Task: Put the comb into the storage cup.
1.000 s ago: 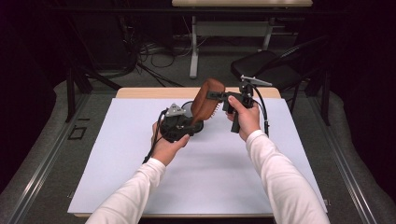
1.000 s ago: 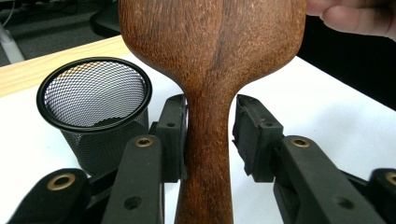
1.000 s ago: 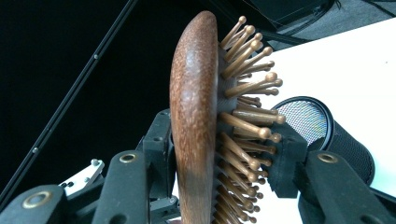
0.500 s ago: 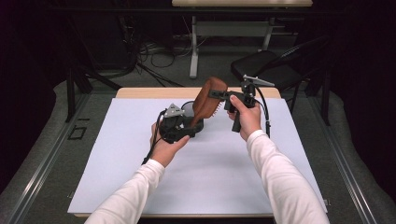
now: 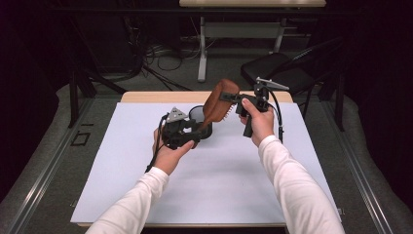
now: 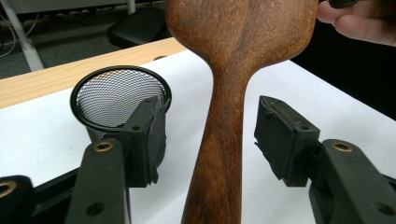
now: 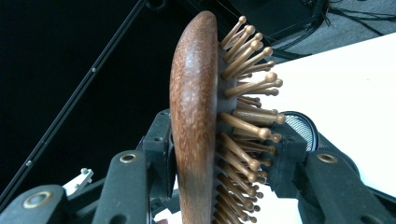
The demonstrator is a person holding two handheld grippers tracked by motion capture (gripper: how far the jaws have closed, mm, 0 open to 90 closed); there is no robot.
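Holding the brush by its head, our right gripper had its pads pressed on both faces of it: in the right gripper view one pad lay on the smooth wooden back and the other against the pegs. The brush stood up between those jaws there, pegs pointing to 3 o'clock.

Our left gripper sat lower, at about 8 o'clock from the right one in the high view. Its jaws had just been opening. In the left gripper view the brush handle rose between the two pads with a clear gap on each side, so the jaws stood spread and touched nothing. The head widened toward 12 o'clock, and fingers of our right hand showed at 2 o'clock.

The brush hung above the white mat, tilted, its head toward 1 o'clock and its handle down toward the left gripper. A black mesh cup stood on the mat just behind the left gripper; in the left gripper view the cup lay at 10 o'clock from the handle. The mat covered a wooden table, whose bare edge showed at 12 o'clock.

We could read no brand, label or writing on the brush, the cup or the grippers.
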